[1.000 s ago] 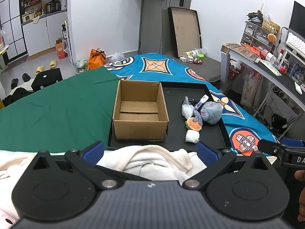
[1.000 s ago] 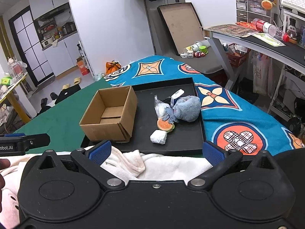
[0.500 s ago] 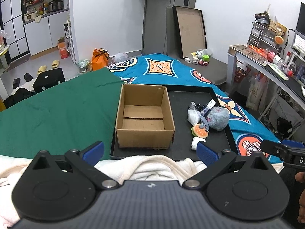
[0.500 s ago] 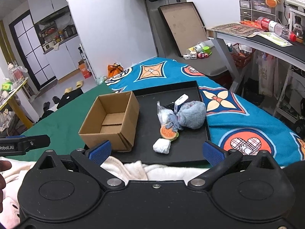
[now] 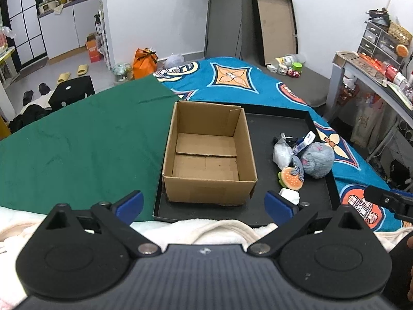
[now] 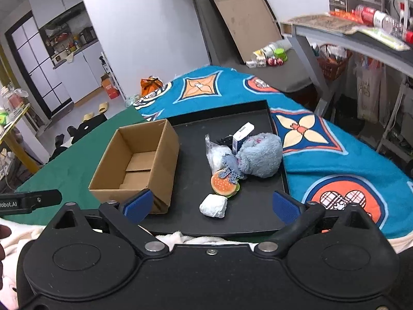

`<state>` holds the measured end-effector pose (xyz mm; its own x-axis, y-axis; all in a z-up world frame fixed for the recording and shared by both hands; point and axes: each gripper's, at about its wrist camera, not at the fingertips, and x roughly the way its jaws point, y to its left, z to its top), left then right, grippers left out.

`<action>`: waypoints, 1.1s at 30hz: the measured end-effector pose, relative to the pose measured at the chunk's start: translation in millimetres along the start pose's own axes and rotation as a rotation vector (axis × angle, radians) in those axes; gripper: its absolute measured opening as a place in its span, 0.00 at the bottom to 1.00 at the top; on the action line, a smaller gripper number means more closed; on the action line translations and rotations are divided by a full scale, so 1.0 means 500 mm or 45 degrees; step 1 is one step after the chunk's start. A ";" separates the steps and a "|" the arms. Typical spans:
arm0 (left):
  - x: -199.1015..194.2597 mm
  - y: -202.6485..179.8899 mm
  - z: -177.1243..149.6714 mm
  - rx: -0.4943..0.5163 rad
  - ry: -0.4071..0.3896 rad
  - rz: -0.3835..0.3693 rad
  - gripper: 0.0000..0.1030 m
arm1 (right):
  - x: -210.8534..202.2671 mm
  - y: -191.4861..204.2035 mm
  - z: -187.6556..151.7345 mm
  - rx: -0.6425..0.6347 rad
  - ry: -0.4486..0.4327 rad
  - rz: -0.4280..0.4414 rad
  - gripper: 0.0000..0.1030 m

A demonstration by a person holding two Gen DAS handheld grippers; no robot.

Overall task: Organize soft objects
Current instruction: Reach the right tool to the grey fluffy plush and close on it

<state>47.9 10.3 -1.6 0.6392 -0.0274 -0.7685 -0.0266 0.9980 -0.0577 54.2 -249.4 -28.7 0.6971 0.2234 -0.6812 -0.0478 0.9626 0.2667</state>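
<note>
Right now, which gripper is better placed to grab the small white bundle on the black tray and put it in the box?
Right. The white bundle lies between the open right gripper fingers' line, close ahead. The left gripper faces the cardboard box, bundle off at its right fingertip.

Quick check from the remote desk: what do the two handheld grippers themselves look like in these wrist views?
The left gripper and right gripper match: black plastic bodies, two round disc housings with silver pivot screws, angled black arms ending in blue-padded jaws. The left body is ribbed. White lettering ending "obot.AI" marks the left gripper's side, seen from the right wrist view.
</note>
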 end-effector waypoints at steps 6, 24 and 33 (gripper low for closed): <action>0.045 0.005 0.022 -0.014 0.031 0.013 0.97 | 0.042 -0.018 0.021 0.032 0.031 -0.026 0.93; 0.160 0.016 0.071 -0.044 0.136 0.087 0.91 | 0.147 -0.079 0.072 0.076 0.086 -0.066 0.93; 0.206 0.038 0.089 -0.080 0.173 0.133 0.80 | 0.193 -0.095 0.088 0.070 0.086 -0.085 0.90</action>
<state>147.5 28.9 -53.2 0.5208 0.0645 -0.8512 -0.1381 0.9904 -0.0095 155.0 -280.4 -77.2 0.6477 0.1707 -0.7425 0.0380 0.9661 0.2553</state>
